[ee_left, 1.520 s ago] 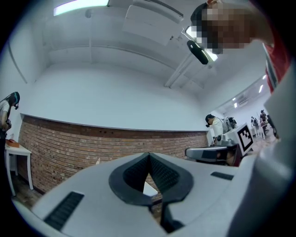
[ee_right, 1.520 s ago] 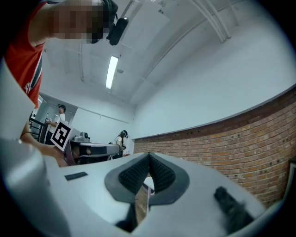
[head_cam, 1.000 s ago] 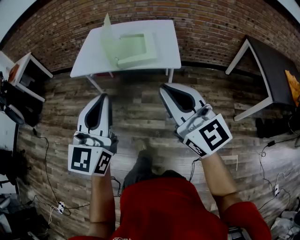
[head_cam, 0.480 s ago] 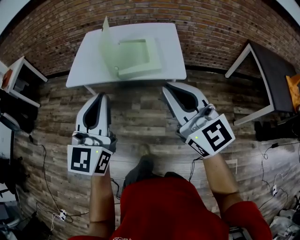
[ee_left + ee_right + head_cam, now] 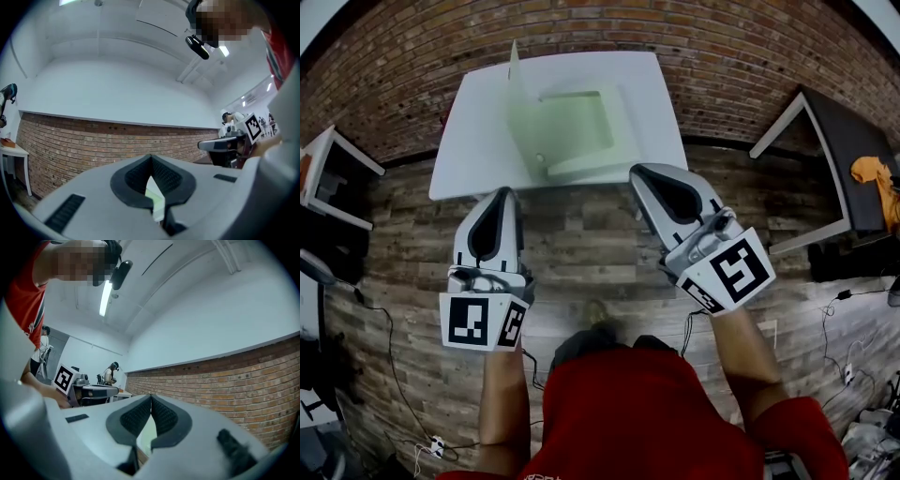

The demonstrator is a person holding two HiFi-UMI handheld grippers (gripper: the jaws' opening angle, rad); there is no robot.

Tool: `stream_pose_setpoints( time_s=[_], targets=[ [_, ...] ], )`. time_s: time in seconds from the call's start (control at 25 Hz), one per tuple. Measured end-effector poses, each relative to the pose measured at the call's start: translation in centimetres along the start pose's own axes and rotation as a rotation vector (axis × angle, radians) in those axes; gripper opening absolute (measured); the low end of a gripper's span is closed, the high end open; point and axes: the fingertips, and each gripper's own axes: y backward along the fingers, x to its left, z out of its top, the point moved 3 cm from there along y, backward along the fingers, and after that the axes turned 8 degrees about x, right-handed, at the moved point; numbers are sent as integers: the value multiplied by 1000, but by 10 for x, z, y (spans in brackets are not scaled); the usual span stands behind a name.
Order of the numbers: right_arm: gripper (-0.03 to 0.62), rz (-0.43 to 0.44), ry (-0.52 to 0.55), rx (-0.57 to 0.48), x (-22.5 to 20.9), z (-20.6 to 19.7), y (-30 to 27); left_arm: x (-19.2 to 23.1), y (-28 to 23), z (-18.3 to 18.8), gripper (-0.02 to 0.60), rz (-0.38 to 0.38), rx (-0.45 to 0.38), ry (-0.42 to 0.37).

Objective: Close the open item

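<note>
A pale green box (image 5: 574, 127) lies open on a white table (image 5: 469, 141), with its lid (image 5: 517, 98) standing upright along the left side. Both grippers are held over the wooden floor, short of the table's near edge. My left gripper (image 5: 507, 193) is shut and holds nothing. My right gripper (image 5: 639, 174) is also shut and empty, its tip close to the table's front edge below the box. A pale green sliver of the box (image 5: 157, 202) shows through the gap below the left gripper's (image 5: 151, 157) pads. The right gripper (image 5: 151, 397) points toward the brick wall.
A brick wall (image 5: 741, 56) runs behind the table. A dark table (image 5: 839, 141) with an orange thing (image 5: 874, 174) stands at the right, a small white side table (image 5: 328, 178) at the left. Cables (image 5: 389, 328) trail over the floor. Another person (image 5: 111, 372) stands far off.
Both grippers have moved forward toward the white table, which now sits nearer and larger in the head view. Their jaws stay shut.
</note>
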Motion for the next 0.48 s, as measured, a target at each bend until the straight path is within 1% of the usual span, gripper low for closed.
stream_pose_setpoints(
  time_s=[0.2,0.48],
  targets=[
    [31,-19,1,9,-13,-5,-34,28,-26,-6,11,-7,3,-11],
    [31,-49,0,38,-30,-13,-64,55,-55,-19,11,-19,21,5]
  ],
)
